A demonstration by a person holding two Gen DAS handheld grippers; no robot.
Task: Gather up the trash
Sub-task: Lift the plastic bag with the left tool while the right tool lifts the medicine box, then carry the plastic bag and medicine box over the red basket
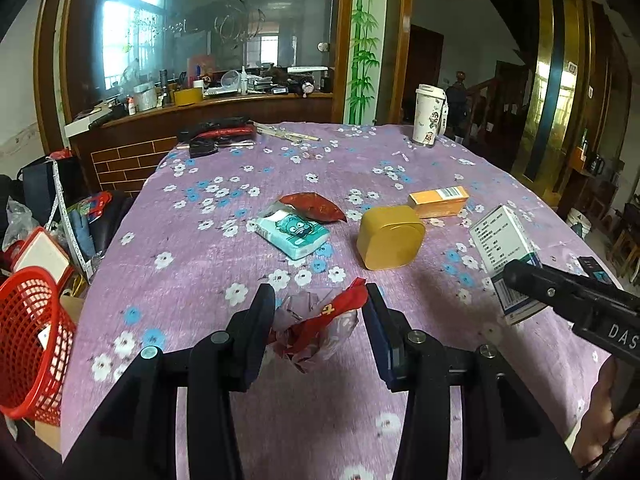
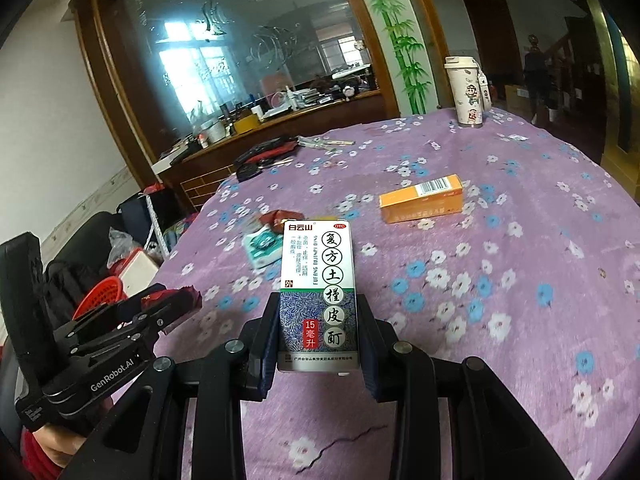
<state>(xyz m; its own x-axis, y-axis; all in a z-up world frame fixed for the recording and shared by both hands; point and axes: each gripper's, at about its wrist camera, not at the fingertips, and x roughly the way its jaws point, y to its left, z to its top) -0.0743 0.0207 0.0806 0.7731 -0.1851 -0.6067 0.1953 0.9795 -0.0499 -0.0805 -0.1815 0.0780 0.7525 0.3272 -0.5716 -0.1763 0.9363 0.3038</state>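
My left gripper is shut on a crumpled clear and red wrapper, held over the purple flowered tablecloth; it also shows in the right wrist view. My right gripper is shut on a white and blue medicine box, held upright above the table; the box also shows in the left wrist view. A red basket stands off the table's left edge.
On the table lie a teal tissue pack, a dark red packet, a gold tin, an orange box, a white tumbler at the back and dark items at the far left.
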